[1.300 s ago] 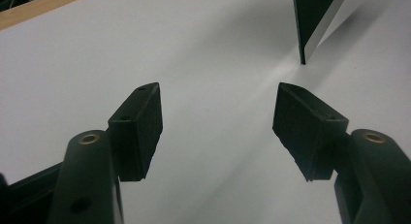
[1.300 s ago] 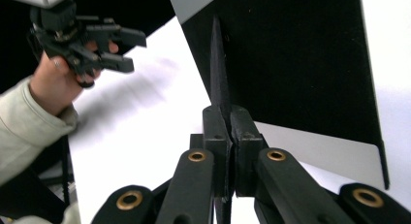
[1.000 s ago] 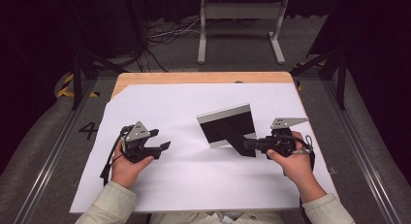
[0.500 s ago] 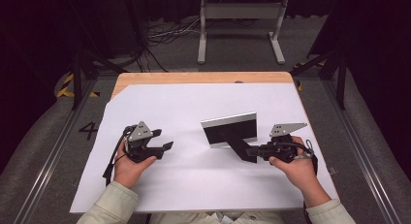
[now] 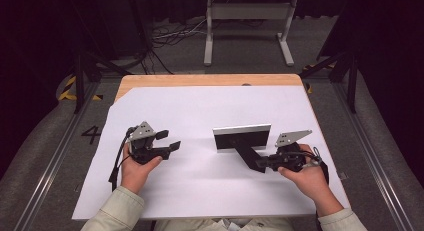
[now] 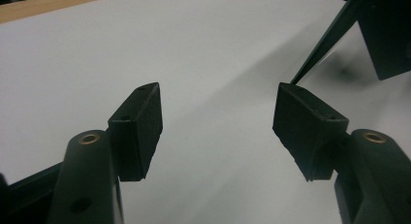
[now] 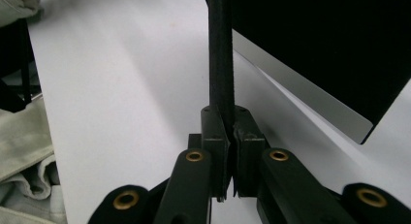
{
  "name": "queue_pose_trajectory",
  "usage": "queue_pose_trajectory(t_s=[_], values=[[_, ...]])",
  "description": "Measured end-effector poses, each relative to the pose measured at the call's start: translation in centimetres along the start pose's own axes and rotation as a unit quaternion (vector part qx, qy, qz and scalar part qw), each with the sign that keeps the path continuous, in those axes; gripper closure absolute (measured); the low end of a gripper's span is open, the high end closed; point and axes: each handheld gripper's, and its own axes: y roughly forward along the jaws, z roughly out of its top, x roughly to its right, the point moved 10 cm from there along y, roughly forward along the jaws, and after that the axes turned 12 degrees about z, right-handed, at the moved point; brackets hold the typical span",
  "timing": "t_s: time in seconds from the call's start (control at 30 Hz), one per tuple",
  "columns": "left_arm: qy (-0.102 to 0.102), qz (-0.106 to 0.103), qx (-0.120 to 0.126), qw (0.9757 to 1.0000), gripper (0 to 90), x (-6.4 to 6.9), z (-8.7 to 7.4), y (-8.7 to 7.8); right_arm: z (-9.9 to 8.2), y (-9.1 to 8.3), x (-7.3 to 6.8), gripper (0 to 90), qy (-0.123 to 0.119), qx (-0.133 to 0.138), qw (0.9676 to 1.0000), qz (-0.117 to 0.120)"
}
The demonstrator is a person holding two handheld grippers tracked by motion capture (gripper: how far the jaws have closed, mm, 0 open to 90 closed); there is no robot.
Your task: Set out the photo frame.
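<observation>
Black and thin, the stand leg (image 7: 221, 54) of a picture frame (image 5: 242, 138) is pinched edge-on between the jaws of the right gripper (image 5: 261, 164); in the right gripper view the two pads are drawn nearly together with only the leg's thickness between them, and the leg rises straight up from the pinch. Just right of those jaws in that view hangs the frame's dark panel with its pale silver edge (image 7: 310, 95), tilted over the white sheet (image 5: 200, 116) that covers the tabletop. From the high view the frame stands just beyond and to the left of the right jaws, its long silver edge uppermost, the leg slanting down from its back to the grip. The person's right hand (image 5: 307, 173) wraps the gripper body.

The left gripper (image 5: 170, 142) lies well apart from the frame, low over the sheet, cradled in the left hand (image 5: 134, 167). Its jaws stand wide with nothing between them but bare white paper; in the left gripper view the frame's dark corner (image 6: 387, 35) and the slanting leg (image 6: 324, 42) show beyond the right-hand pad, clear of it. A strip of bare wood (image 5: 200, 80) edges the tabletop beyond the sheet.
</observation>
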Motion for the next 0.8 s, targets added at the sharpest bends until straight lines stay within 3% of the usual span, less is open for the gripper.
queue_pose_trajectory(t_s=[0.1, 0.27, 0.3, 0.37, 0.8], values=[[0.003, 0.014, 0.005, 0.9999, 36.1, -0.3, 0.2, 0.2, -0.3, 0.1, 0.0, 85.8, 0.001, -0.008, 1.0, -0.002], [0.003, 0.016, 0.024, 0.9996, 38.2, -0.2, 0.6, 0.3, -0.7, 0.2, 0.1, 85.1, 0.004, -0.019, 0.9998, -0.005], [0.006, 0.026, 0.029, 0.9992, 38.2, -0.3, 0.8, 0.4, -0.9, 0.3, 0.1, 84.8, 0.005, -0.021, 0.9997, -0.006], [0.0, 0.024, 0.032, 0.9992, 38.3, -0.1, 0.9, 0.5, -1.2, 0.4, 0.1, 84.1, 0.007, -0.027, 0.9996, -0.008], [0.018, 0.029, 0.044, 0.9985, 40.6, 0.4, 1.5, 0.8, -2.0, 0.7, -0.1, 84.5, -0.002, -0.048, 0.9987, -0.018]])
